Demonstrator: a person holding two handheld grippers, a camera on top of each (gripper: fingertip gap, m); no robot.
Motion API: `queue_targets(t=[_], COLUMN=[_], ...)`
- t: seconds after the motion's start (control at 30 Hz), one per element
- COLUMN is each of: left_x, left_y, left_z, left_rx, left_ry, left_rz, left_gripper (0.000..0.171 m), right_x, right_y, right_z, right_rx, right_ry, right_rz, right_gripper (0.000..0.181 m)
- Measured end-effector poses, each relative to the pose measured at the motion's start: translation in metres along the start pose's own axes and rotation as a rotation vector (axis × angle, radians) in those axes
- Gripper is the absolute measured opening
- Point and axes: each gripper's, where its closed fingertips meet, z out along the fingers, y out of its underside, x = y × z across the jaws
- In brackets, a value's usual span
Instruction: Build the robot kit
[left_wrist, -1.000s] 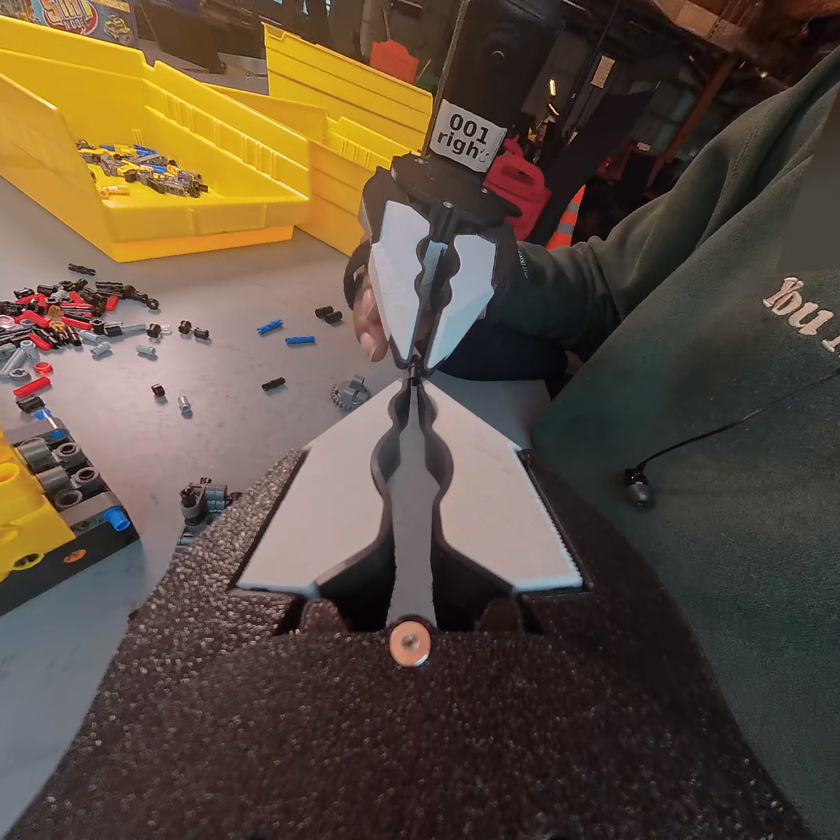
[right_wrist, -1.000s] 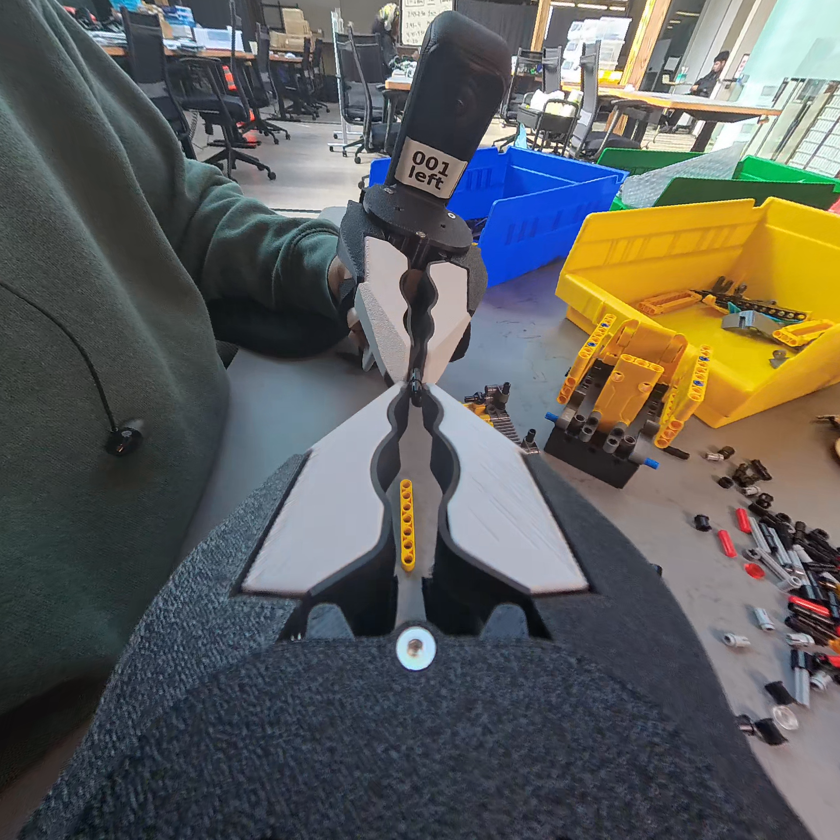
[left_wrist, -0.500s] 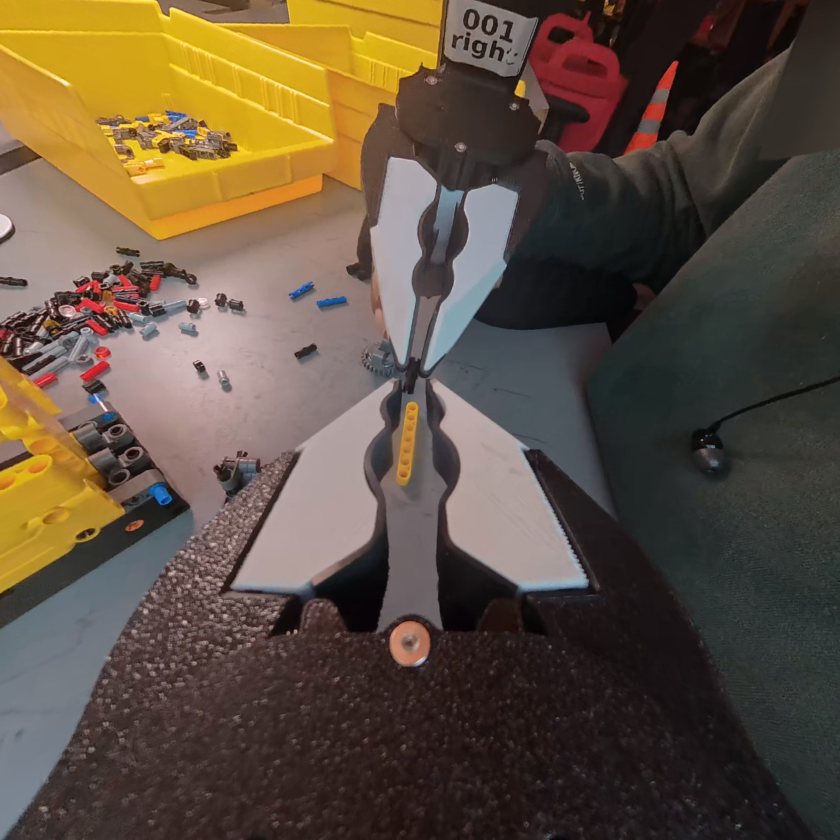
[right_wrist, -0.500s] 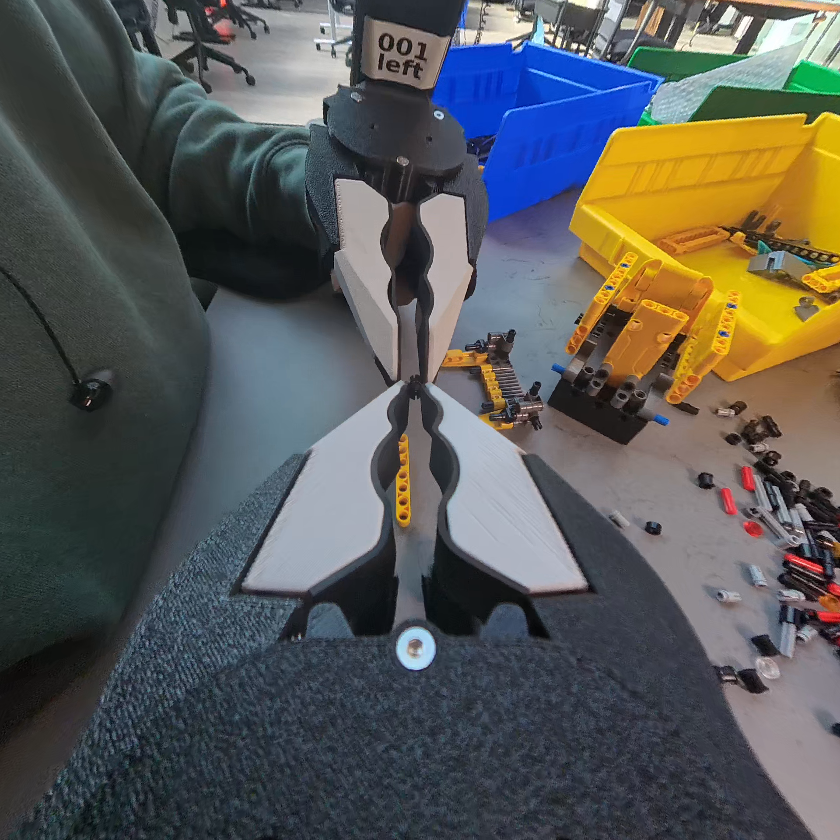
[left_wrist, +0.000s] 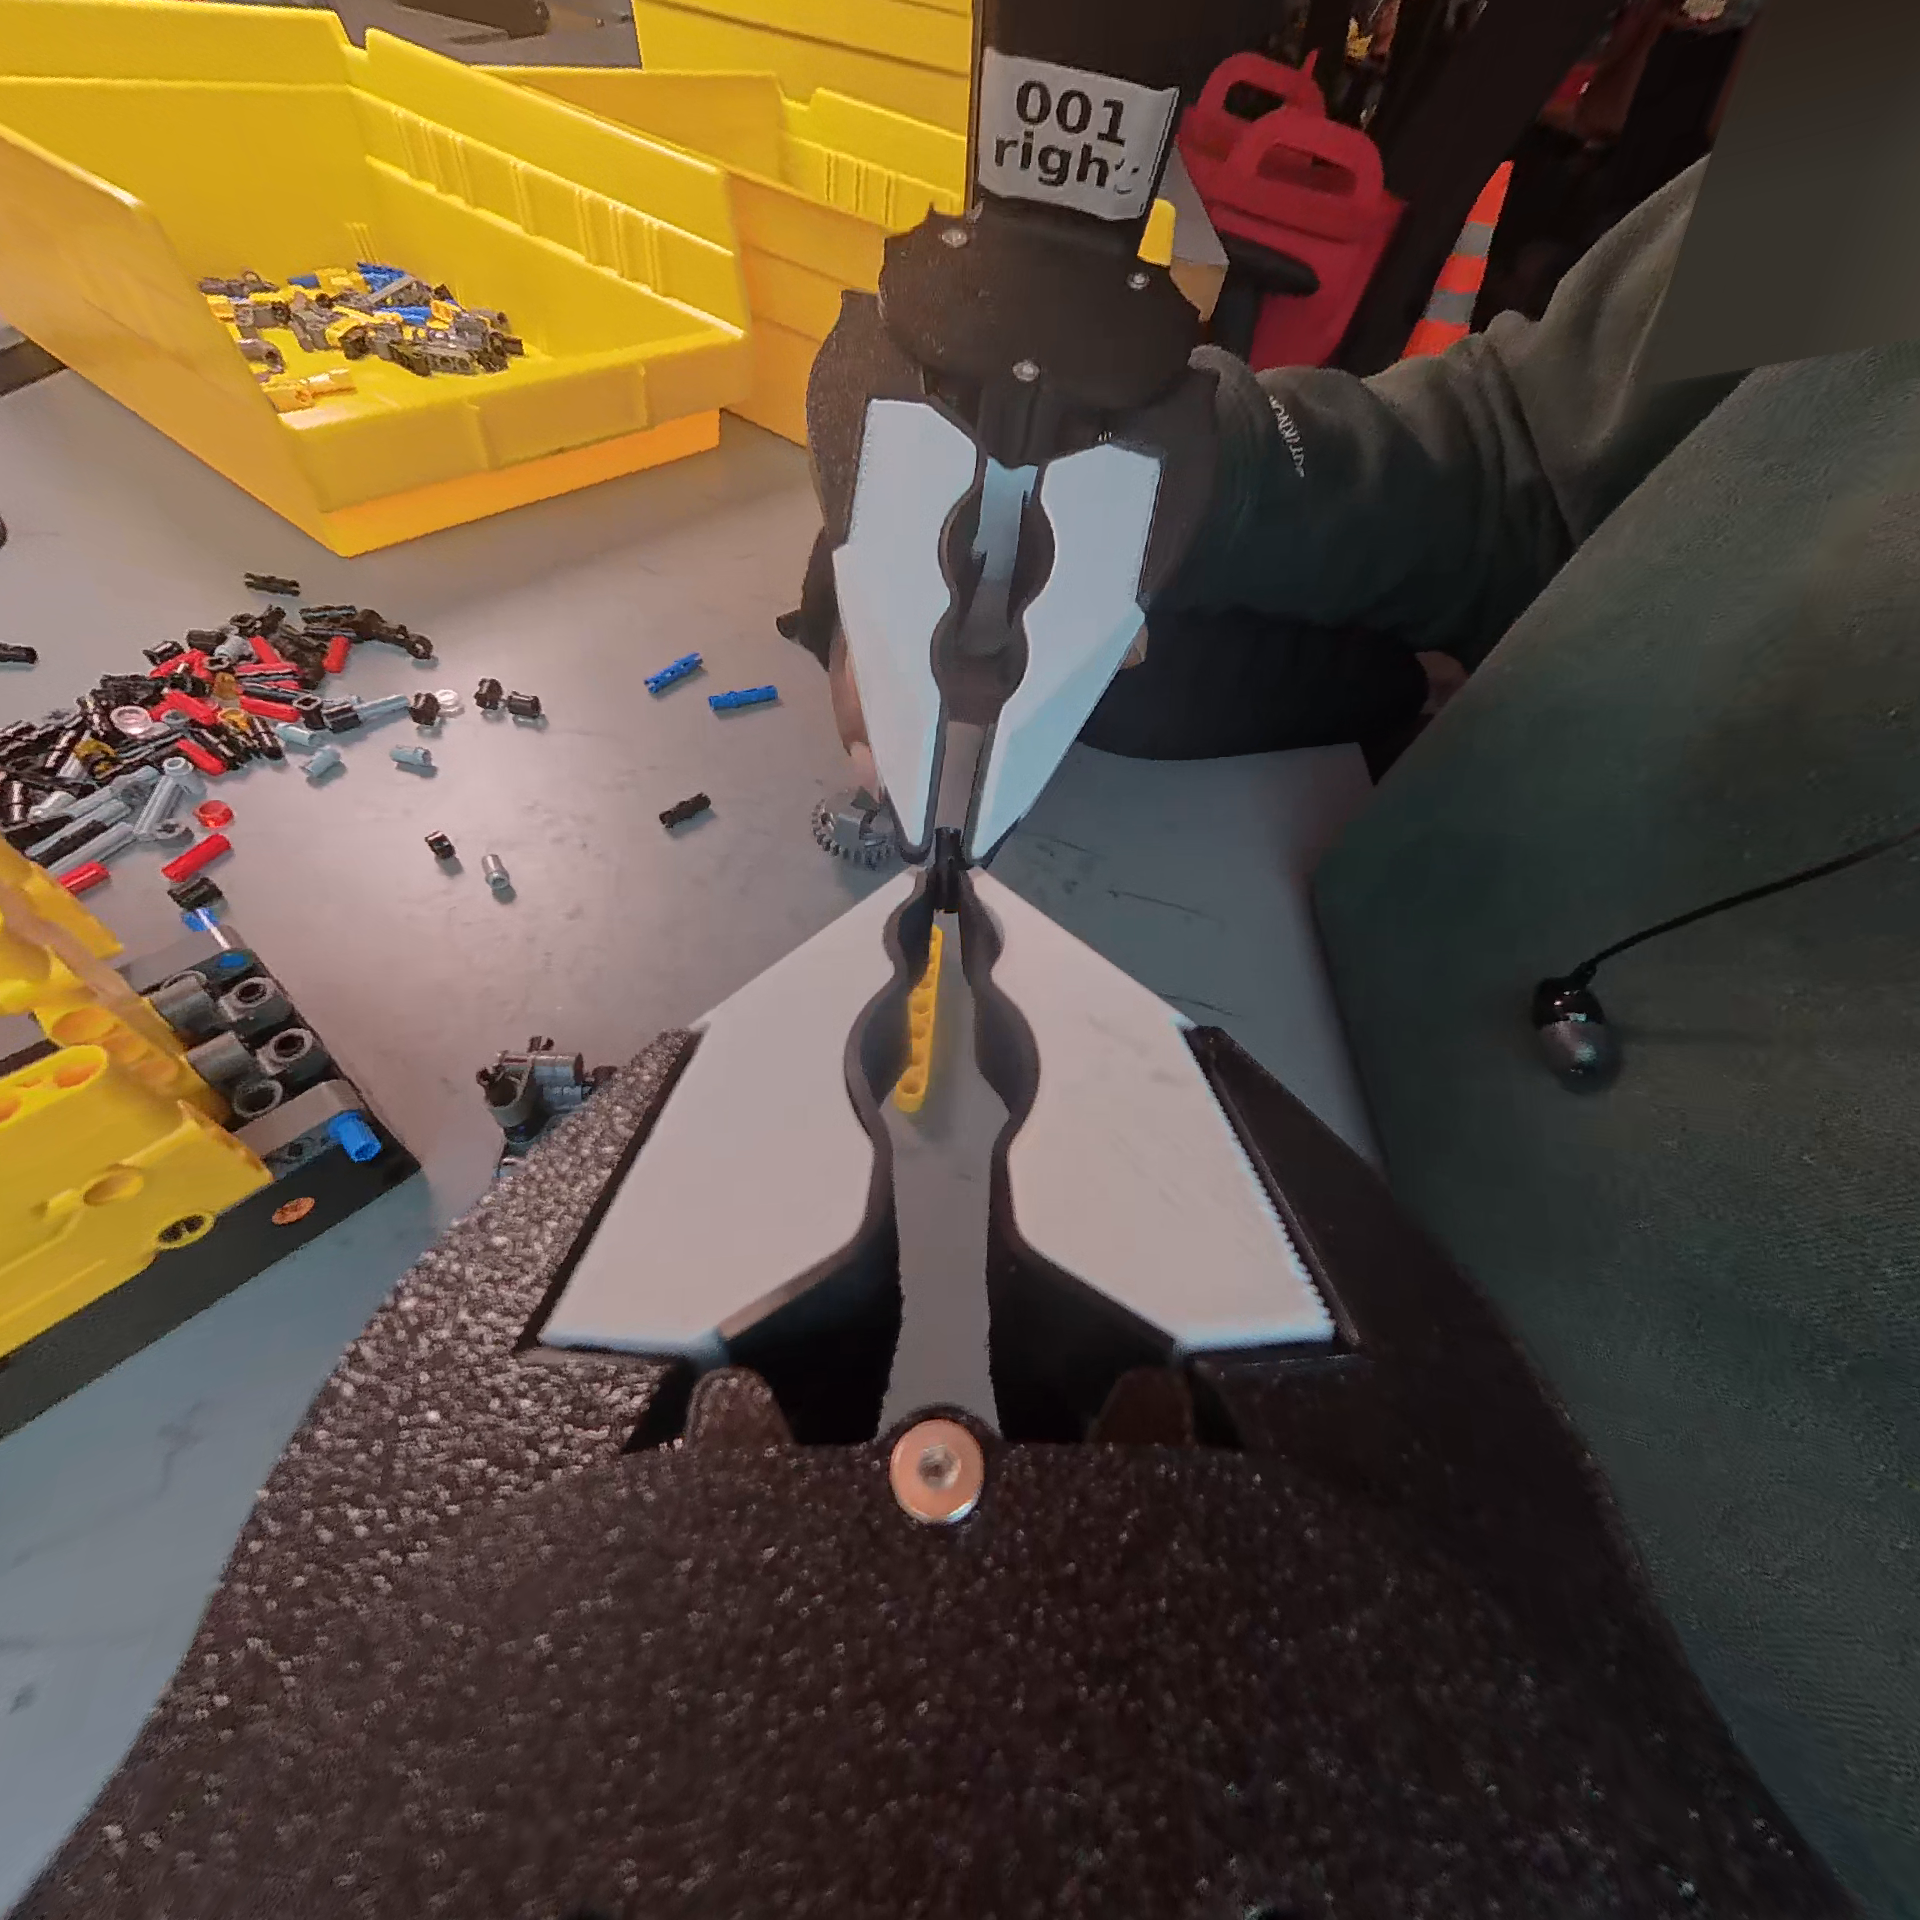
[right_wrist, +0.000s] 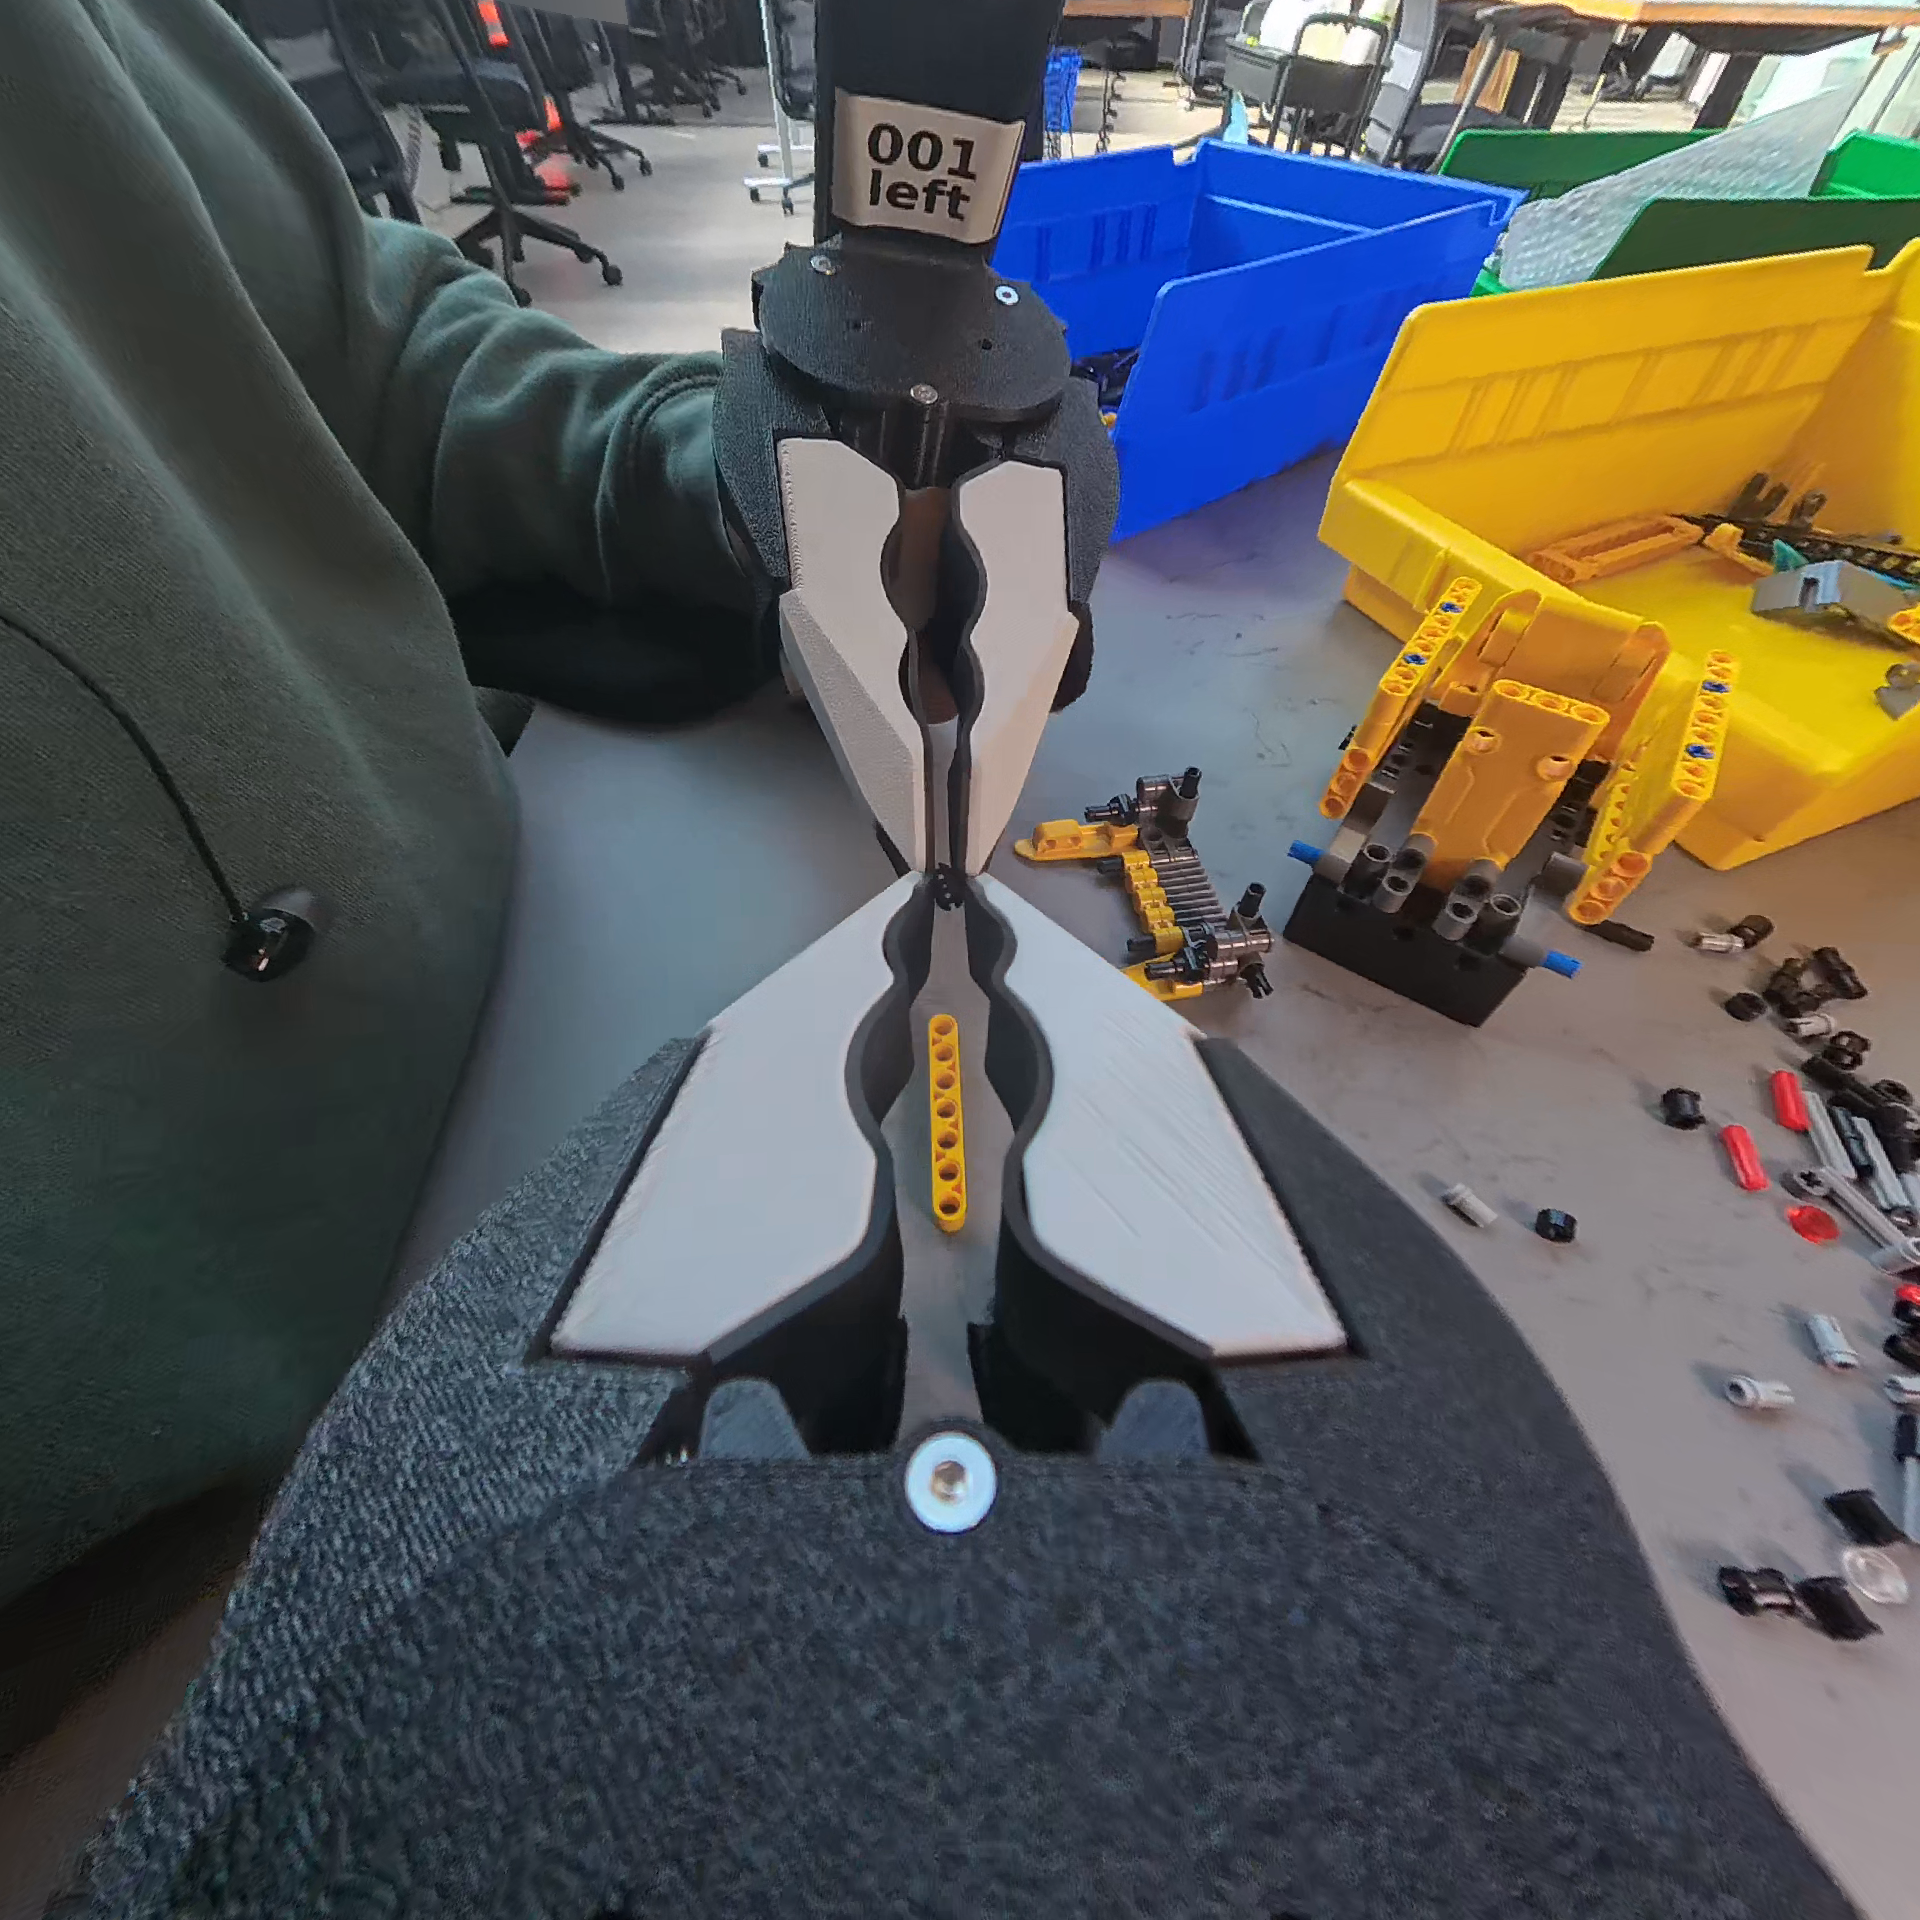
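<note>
1. Left wrist view: the left tool (left_wrist: 940, 902) and right tool (left_wrist: 943, 844) meet tip to tip, both pinching one small black pin (left_wrist: 945, 871) between them.
2. Right wrist view shows the same: right tool (right_wrist: 943, 902) pressed together on the pin (right_wrist: 943, 886), left tool (right_wrist: 940, 847) clamped on its far end at 12 o'clock.
3. A yellow beam (right_wrist: 945, 1122) lies on the grey surface (right_wrist: 675, 883) beneath the right tool.
4. At 2 o'clock stand a yellow-and-black model (right_wrist: 1496, 790) and a yellow bin (right_wrist: 1621, 395); loose parts (right_wrist: 1829, 1143) scatter at 3 o'clock.
5. A green sleeve (right_wrist: 499, 457) is at 10 o'clock.
</note>
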Motion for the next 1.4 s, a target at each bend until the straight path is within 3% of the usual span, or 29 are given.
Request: queue_targets(t=[0.23,0.4,1.4], left_x=[0.010,0.014,0.013], left_y=[-0.018,-0.021,-0.019], left_z=[-0.007,-0.009,-0.008], left_rx=[0.100,0.121,0.116], left_ry=[0.075,0.105,0.110], left_rz=[-0.036,-0.047,-0.049], left_gripper=[0.003,0.003,0.003], right_x=[-0.008,-0.011,-0.012], right_y=[-0.020,-0.021,-0.020], right_z=[-0.006,-0.006,-0.007], right_rx=[0.116,0.129,0.117], right_ry=[-0.062,-0.080,-0.076], right_rz=[0.034,0.036,0.012], right_gripper=[0.014,0.010,0.006])
